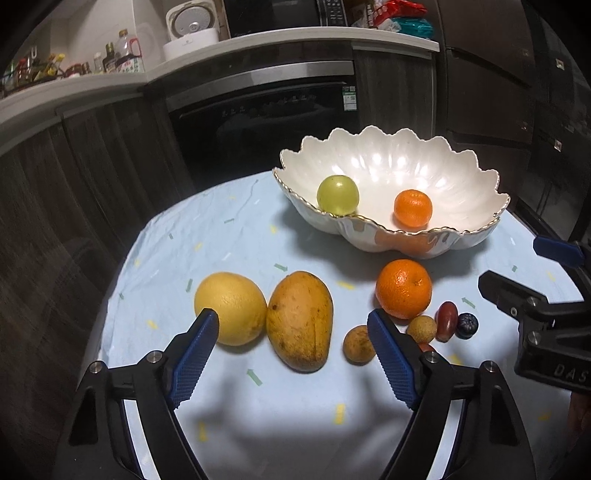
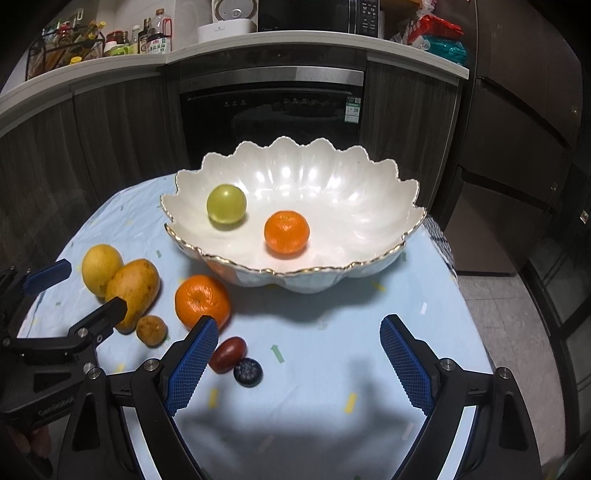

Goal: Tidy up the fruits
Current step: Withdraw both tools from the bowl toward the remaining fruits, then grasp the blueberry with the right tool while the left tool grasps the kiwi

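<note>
A white scalloped bowl (image 1: 461, 173) (image 2: 369, 206) holds a green fruit (image 1: 337, 195) (image 2: 226, 204) and a small orange (image 1: 412, 208) (image 2: 286, 232). On the cloth in front lie a yellow citrus (image 1: 231, 308) (image 2: 100, 269), a mango (image 1: 300, 320) (image 2: 133, 291), a large orange (image 1: 403, 288) (image 2: 202, 301), a brown round fruit (image 1: 358, 344) (image 2: 151, 330), a longan (image 1: 422, 328), a red date (image 1: 447, 320) (image 2: 228, 354) and a dark berry (image 1: 467, 325) (image 2: 248, 372). My left gripper (image 1: 293, 319) is open in front of the mango. My right gripper (image 2: 299, 326) is open and empty.
The table carries a light blue cloth (image 1: 295, 413) (image 2: 332, 369). Behind it stand dark cabinets and an oven (image 1: 266, 110) (image 2: 269, 110). The counter above holds bottles (image 2: 155, 37) and a rice cooker (image 1: 190, 31). The right gripper shows at the left wrist view's right edge (image 1: 532, 295).
</note>
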